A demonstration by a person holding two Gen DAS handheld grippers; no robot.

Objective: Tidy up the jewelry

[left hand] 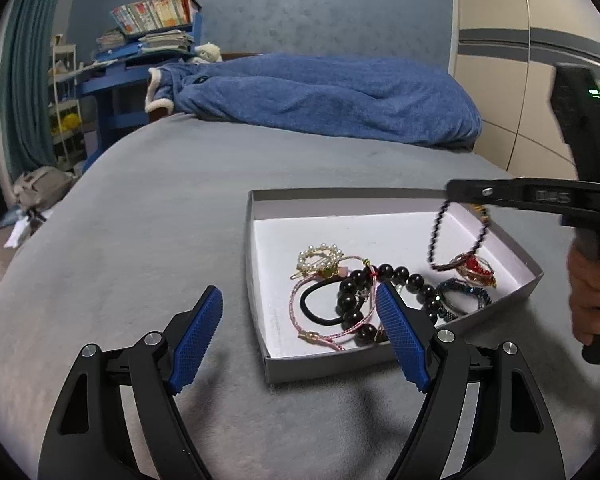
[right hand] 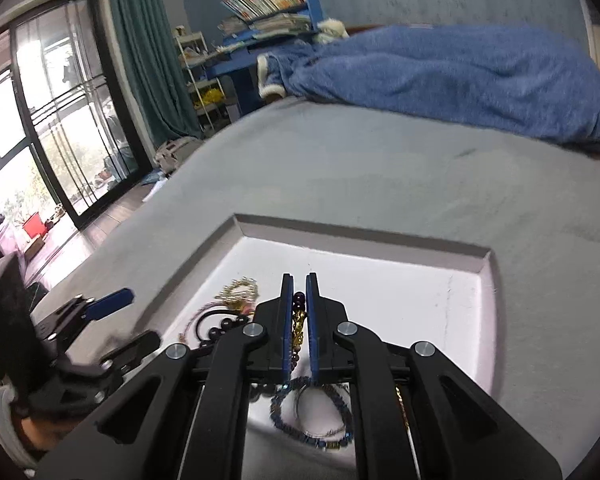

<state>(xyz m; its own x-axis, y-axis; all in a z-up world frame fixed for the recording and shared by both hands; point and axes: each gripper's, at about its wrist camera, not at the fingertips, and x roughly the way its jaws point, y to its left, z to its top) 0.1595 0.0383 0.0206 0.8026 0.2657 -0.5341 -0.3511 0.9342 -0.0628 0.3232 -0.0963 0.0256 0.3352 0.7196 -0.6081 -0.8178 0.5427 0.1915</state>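
Note:
A shallow grey box [left hand: 260, 272] with a white floor lies on the grey bed and holds several pieces: a pearl hair clip [left hand: 320, 258], a pink cord, a black hair tie [left hand: 320, 308], a black bead bracelet [left hand: 380, 280], a blue bead bracelet [left hand: 464, 292] and a red one [left hand: 474, 266]. My left gripper [left hand: 300, 320] is open, low at the box's near-left corner. My right gripper [right hand: 299, 300] is shut on a dark bead bracelet [left hand: 456, 232] with gold charms [right hand: 298, 324], which hangs above the box's right side. The box also shows in the right wrist view [right hand: 360, 236].
A blue blanket [left hand: 320, 96] lies across the far end of the bed. A blue desk with books [left hand: 152, 32] stands beyond on the left. A glass door [right hand: 40, 120] and a green curtain are at the left. The bed's left edge drops to a wooden floor.

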